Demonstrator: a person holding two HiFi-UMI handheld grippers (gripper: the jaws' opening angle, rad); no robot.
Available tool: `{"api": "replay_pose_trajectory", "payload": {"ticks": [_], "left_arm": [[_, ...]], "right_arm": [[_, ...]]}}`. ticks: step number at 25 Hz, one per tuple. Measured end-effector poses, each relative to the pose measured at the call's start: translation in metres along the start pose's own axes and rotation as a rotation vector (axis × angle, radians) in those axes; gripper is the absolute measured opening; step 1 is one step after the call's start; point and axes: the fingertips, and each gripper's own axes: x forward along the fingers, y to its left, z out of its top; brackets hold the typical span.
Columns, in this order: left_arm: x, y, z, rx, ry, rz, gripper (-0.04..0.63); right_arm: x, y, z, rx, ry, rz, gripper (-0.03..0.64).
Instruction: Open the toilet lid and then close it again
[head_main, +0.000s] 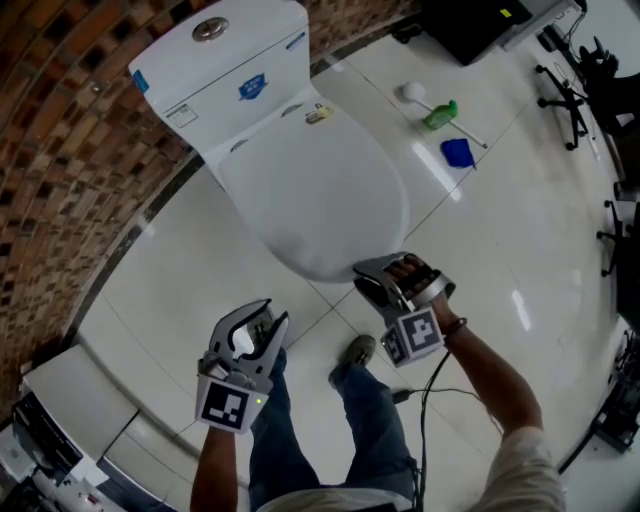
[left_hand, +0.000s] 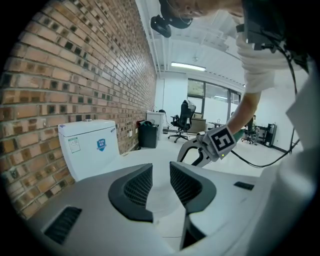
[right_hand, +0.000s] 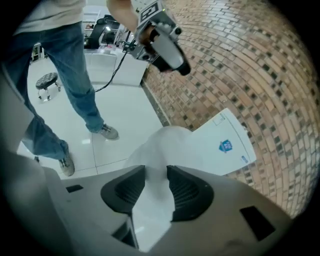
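Toilet lid (head_main: 310, 190) pinched at front rim by right claw (head_main: 376, 272); left claw (head_main: 266, 318) slightly spread.

The head view is evenly bright under overhead light. The glossy floor (head_main: 200, 260) throws back white glare streaks toward the right, and shadows are faint. The brick wall (head_main: 60, 150) bows with the wide lens.

In the left gripper view a ceiling strip light (left_hand: 187, 66) and pale windows (left_hand: 206, 96) light the room. Black vignette fills all 4 corners, and the left claw (left_hand: 161, 172) is soft, close to the lens.

The right gripper view has the same dark corners and curved bricks. There the toilet lid (right_hand: 165, 145) is smeared, its edges washed out.
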Motion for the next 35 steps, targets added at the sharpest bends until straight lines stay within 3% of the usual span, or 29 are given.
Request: {"api": "replay_pose_trajectory", "payload": {"ticks": [6,9,12,15,25,29,35], "left_arm": [[-0.006,0.008,0.018,-0.031,-0.05,0.026,0.107],[-0.01,0.023,0.033,-0.051,-0.104,0.059,0.107],[-0.021,0.041,0.054,-0.058,-0.154,0.09,0.107],[-0.04,0.066,0.076,-0.063,-0.189,0.121,0.107],[-0.121,0.157,0.095,-0.08,-0.212,0.238,0.107],[-0.149,0.18,0.084,-0.09,-0.173,0.257,0.107],[-0.175,0.202,0.086,-0.108,-0.189,0.298,0.107]], "right_arm": [[-0.051,-0.065,0.035,0.084,-0.086,-0.22,0.09],[-0.072,-0.128,0.068,0.096,-0.177,-0.389,0.0],[-0.077,-0.2,0.099,0.097,-0.244,-0.527,0.002],[-0.07,-0.265,0.122,0.112,-0.268,-0.594,0.002],[0.006,-0.423,0.167,0.178,-0.192,-0.603,0.0],[0.029,-0.449,0.173,0.201,-0.142,-0.579,0.0],[0.039,-0.459,0.175,0.211,-0.089,-0.541,0.0]]}}
